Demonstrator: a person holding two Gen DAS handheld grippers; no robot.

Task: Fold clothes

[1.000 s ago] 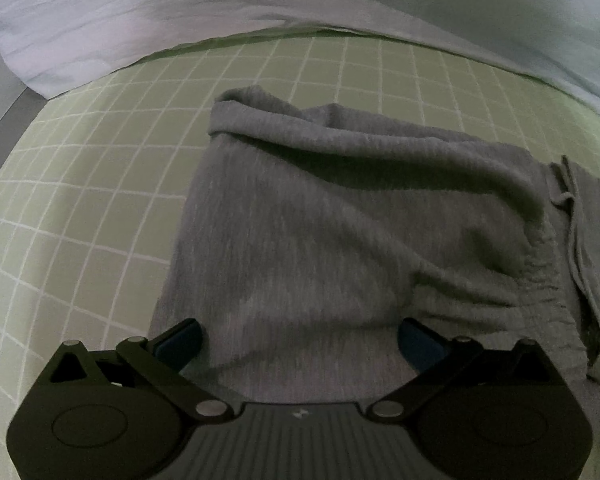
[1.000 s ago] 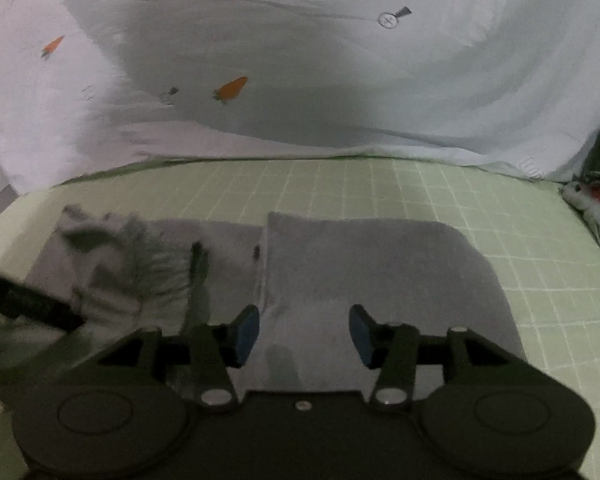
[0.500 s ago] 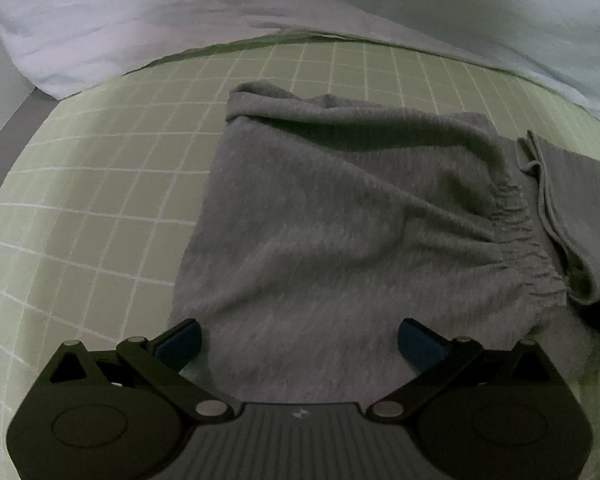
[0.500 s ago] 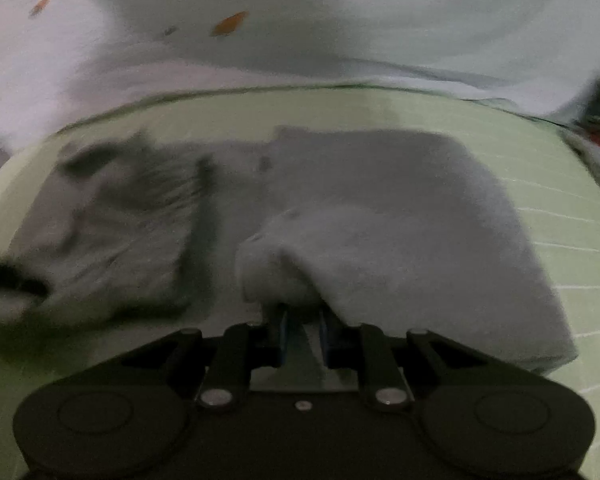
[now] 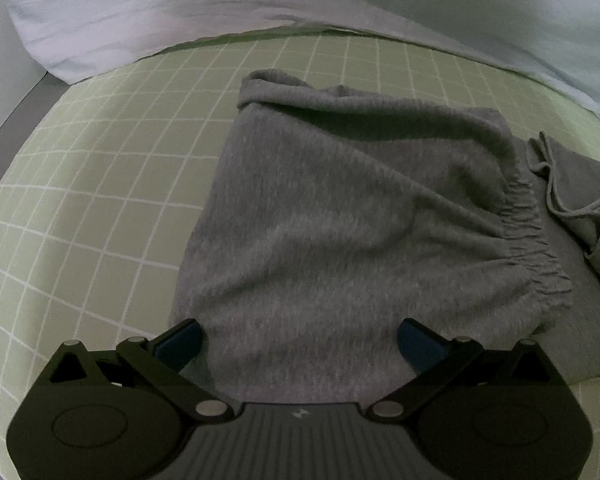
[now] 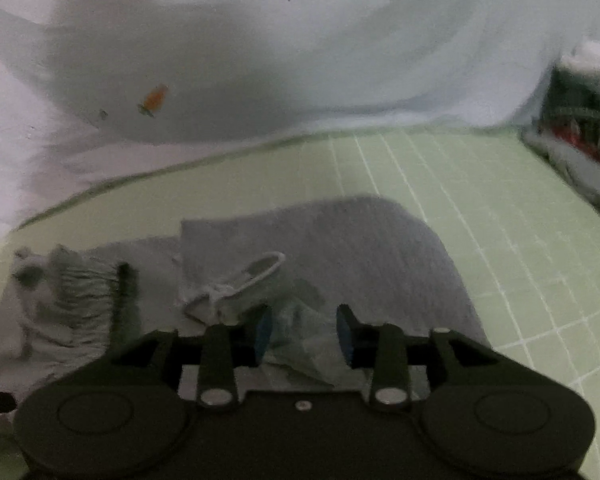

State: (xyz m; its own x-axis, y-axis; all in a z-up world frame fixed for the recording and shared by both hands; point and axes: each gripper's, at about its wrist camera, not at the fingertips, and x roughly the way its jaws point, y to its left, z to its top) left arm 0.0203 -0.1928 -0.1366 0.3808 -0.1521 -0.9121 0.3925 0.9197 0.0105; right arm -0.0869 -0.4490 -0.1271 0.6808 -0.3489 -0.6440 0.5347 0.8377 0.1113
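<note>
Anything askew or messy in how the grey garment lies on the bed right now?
Yes. The grey garment is not flat: its far edge is rolled up, its elastic waistband is bunched, and a drawstring loop lies loose on top of the folded part, just ahead of the right gripper.

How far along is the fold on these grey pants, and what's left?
Partly done: the grey pants lie doubled on the green checked sheet, the elastic waistband lying over a lower layer. In hand: nothing clamped. The left gripper hovers open over the cloth; the right gripper is opening, with fabric loose between its fingers. Left: tucking the drawstring, smoothing, probably another fold.
</note>
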